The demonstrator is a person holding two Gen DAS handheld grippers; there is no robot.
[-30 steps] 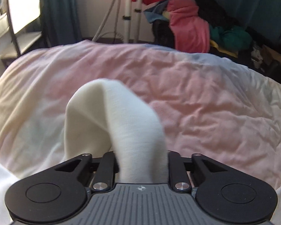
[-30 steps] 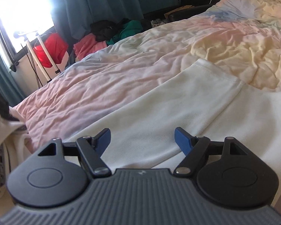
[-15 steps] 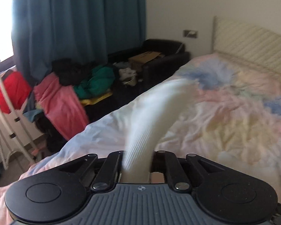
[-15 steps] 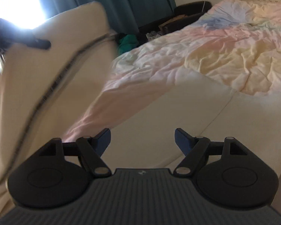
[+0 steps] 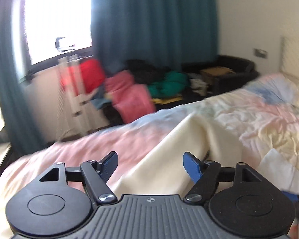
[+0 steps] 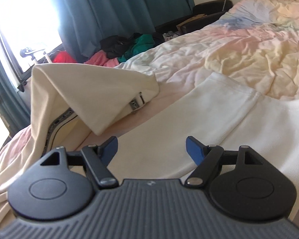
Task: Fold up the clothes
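1 view only: trim-striped cream garment [image 6: 93, 91]

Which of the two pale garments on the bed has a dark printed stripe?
The cream garment, humped up on the left in the right wrist view, with a dark stripe along its edge. The whiter garment lying flat beside it is plain.

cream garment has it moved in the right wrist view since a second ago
Yes. The cream garment has swung in from the left and now drapes over the bed, beside the white garment, which has not shifted.
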